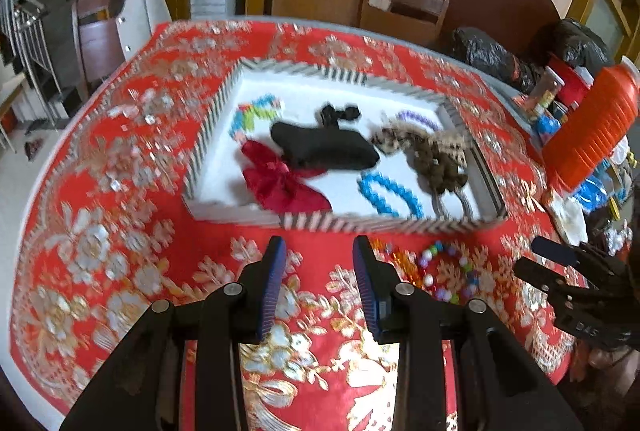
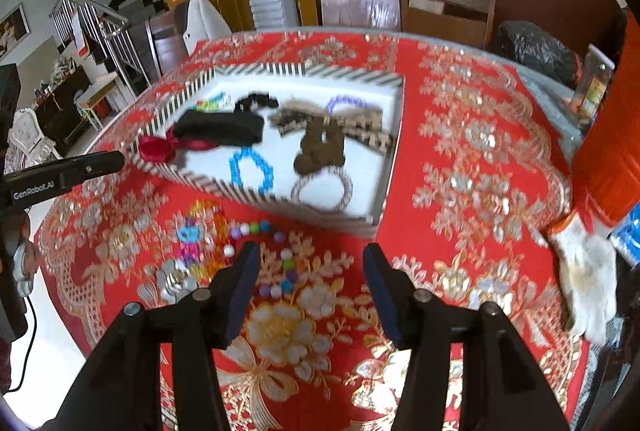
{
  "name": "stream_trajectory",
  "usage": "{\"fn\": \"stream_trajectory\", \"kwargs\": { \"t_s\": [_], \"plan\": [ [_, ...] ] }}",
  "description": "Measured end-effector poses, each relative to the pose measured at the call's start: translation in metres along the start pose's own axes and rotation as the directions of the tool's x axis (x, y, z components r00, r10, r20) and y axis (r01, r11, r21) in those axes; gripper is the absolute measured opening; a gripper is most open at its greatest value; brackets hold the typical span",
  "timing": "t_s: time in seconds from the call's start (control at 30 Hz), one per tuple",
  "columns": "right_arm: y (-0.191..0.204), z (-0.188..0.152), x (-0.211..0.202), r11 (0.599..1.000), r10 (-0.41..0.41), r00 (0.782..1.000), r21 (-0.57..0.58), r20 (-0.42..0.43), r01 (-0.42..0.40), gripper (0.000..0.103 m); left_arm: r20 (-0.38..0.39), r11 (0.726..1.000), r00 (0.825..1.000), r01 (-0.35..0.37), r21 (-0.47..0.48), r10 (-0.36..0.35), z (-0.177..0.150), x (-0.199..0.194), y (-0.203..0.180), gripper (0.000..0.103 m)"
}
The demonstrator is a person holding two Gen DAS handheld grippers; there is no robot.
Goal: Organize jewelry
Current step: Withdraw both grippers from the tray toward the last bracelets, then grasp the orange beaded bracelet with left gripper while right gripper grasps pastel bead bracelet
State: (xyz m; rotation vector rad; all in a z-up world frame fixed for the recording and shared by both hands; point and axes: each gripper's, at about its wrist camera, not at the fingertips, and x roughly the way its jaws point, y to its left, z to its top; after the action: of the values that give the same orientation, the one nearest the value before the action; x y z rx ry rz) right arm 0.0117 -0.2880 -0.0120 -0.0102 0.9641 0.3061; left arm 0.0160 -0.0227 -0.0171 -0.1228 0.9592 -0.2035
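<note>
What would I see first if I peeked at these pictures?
Probably the bright red tablecloth with shiny gold and silver flowers, covering the whole table. In its middle sits a striped box holding a blue bead bracelet, a red bow and other hair things. On the cloth just in front of the box lie colourful loose beads, near the two open claws, left claw and right claw.

An orange bottle (image 1: 592, 127) stands beside black bags (image 1: 492, 59).
</note>
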Motion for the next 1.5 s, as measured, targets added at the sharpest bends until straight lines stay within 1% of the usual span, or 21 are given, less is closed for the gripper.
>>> {"fn": "stream_trajectory", "kwargs": {
  "t_s": [0.1,0.33,0.43,0.53,0.6,0.67,0.83,0.9,1.07,1.1,1.13,1.17,1.2,1.27,1.37,1.5],
  "plan": [
    [-0.002,-0.005,0.014,1.000,-0.002,0.999,-0.002,-0.032,0.002,0.056,-0.036,0.999,0.999,0.029,-0.030,-0.030,-0.006,0.011,0.001,0.049],
    [0.002,-0.005,0.039,1.000,-0.004,0.998,-0.029,-0.061,0.002,0.054,-0.066,0.999,0.997,0.042,-0.020,-0.044,-0.010,0.031,-0.010,0.049],
    [0.005,-0.003,0.048,0.999,0.001,0.997,-0.041,-0.076,-0.004,0.051,-0.075,0.999,0.997,0.036,-0.017,-0.037,-0.009,0.041,-0.014,0.049],
    [0.010,-0.004,0.054,0.998,0.007,0.997,-0.061,-0.082,-0.012,0.046,-0.083,1.000,0.996,0.014,-0.004,-0.014,-0.009,0.050,-0.018,0.049],
    [0.013,-0.004,0.058,0.997,-0.004,0.996,-0.080,-0.087,-0.003,0.043,-0.096,1.000,0.995,0.017,-0.007,-0.018,-0.008,0.056,-0.019,0.049],
    [0.013,-0.006,0.062,0.996,-0.015,0.996,-0.085,-0.092,0.008,0.040,-0.097,1.000,0.995,0.004,0.000,-0.004,-0.008,0.060,-0.021,0.049],
    [0.013,-0.008,0.061,0.995,-0.016,0.997,-0.095,-0.073,0.009,0.039,-0.116,1.000,0.993,-0.008,0.018,0.010,-0.008,0.069,-0.026,0.049],
    [0.013,-0.009,0.061,0.995,-0.019,0.997,-0.101,-0.069,0.012,0.039,-0.126,1.000,0.992,0.001,0.022,0.002,-0.010,0.071,-0.029,0.049],
    [0.013,-0.009,0.061,0.995,-0.016,0.998,-0.096,-0.062,0.010,0.039,-0.124,0.998,0.992,-0.015,0.054,0.021,-0.011,0.074,-0.037,0.049],
    [0.013,-0.009,0.061,0.996,-0.015,0.998,-0.094,-0.057,0.010,0.038,-0.125,0.998,0.992,-0.013,0.057,0.020,-0.011,0.074,-0.037,0.049],
    [0.013,-0.010,0.061,0.995,-0.014,0.999,-0.095,-0.049,0.009,0.030,-0.123,0.998,0.992,-0.013,0.061,0.020,-0.010,0.074,-0.038,0.049],
    [0.013,-0.010,0.061,0.995,-0.013,0.999,-0.095,-0.043,0.008,0.018,-0.119,0.998,0.993,-0.009,0.061,0.016,-0.011,0.074,-0.037,0.047],
    [0.012,-0.010,0.061,0.996,-0.007,0.999,-0.094,-0.040,0.003,0.012,-0.116,0.998,0.993,-0.004,0.058,0.011,-0.011,0.074,-0.037,0.037],
    [0.012,-0.009,0.061,0.996,0.004,0.999,-0.087,-0.039,-0.008,0.010,-0.115,0.999,0.993,-0.005,0.042,0.009,-0.011,0.075,-0.034,0.024],
    [0.014,-0.008,0.056,0.996,0.018,0.999,-0.088,-0.028,-0.020,0.010,-0.117,1.000,0.993,0.025,0.002,-0.025,-0.012,0.071,-0.027,0.024],
    [0.016,-0.001,0.039,0.996,0.038,0.999,-0.086,0.017,-0.037,0.010,-0.087,0.999,0.995,0.046,0.005,-0.046,-0.010,0.056,-0.026,0.024]
  ]
}}
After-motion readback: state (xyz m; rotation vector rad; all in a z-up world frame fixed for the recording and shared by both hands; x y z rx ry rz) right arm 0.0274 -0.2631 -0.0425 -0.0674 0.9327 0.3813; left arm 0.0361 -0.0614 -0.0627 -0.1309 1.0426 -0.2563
